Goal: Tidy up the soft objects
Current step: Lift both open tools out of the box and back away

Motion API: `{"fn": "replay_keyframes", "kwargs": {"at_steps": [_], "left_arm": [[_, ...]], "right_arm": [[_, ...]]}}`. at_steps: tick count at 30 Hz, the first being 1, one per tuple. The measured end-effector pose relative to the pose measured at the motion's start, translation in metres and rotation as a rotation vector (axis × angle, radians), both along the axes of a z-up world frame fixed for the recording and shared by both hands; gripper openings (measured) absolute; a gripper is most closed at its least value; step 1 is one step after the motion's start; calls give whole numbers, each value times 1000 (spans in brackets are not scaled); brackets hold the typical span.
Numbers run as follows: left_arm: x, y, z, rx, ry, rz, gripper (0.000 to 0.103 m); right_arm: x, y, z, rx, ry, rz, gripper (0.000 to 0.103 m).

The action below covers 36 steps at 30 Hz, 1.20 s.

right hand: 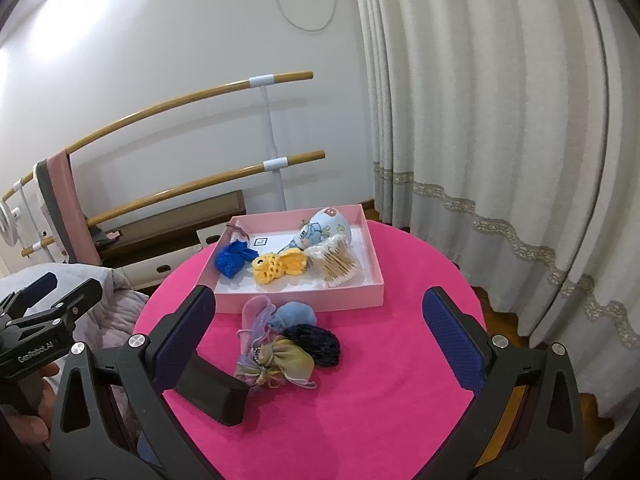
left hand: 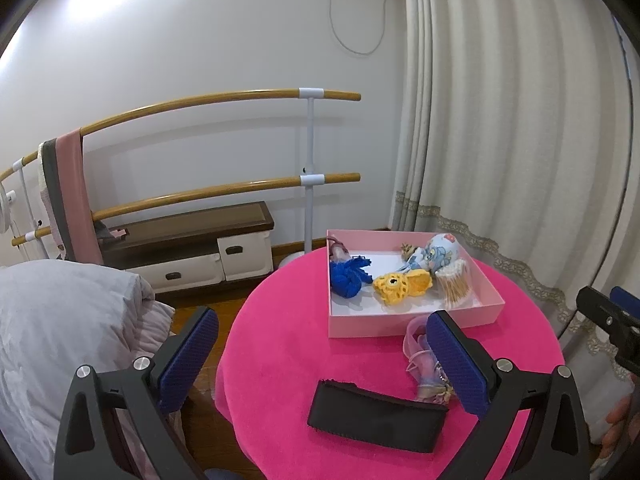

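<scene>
The left black plastic two-finger gripper (left hand: 322,354) has blue dimpled rubber pads (left hand: 188,356), triangular cut-outs and round silver screws. The right black plastic two-finger gripper (right hand: 318,340) matches it. White "GenRobot.AI" lettering marks the left one's side, above bare skin.

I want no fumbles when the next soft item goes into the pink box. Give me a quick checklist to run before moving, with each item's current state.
1. Right tool open and unloaded: ok, jaws wide, nothing between them.
2. Left tool open and unloaded: ok.
3. Pile of pouches and scrunchies reachable: ok, it lies on the pink table ahead of the right tool.
4. Free floor in the pink box: ok, the near strip is bare.
5. Black pouch clear of the pile: cannot tell, they look close.
6. Cotton swab pack stable: cannot tell.
</scene>
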<state>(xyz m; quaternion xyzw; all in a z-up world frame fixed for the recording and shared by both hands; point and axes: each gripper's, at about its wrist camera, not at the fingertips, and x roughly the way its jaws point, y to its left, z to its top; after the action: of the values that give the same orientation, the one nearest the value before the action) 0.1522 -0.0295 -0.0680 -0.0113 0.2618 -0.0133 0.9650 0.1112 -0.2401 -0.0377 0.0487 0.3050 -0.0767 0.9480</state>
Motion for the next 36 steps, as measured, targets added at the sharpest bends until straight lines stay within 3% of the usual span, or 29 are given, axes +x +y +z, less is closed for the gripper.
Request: {"fn": "replay_keyframes", "kwargs": {"at_steps": [13,26,32,36], "left_arm": [[8,-7,-24,7,75,-7,103],[5,-48,-91,53,220,-88,103],[21,-67,-105,21,254,-84,103],[33,-59,-109,-52,249,-26,103]], "right_arm": [[6,-13,-22,8,69,-13,103],[7,-23,-64,61,170,-1,103],[9,-28,-71,70,188,-1,103],[11,-34,-79,77,203,-7,103]]}}
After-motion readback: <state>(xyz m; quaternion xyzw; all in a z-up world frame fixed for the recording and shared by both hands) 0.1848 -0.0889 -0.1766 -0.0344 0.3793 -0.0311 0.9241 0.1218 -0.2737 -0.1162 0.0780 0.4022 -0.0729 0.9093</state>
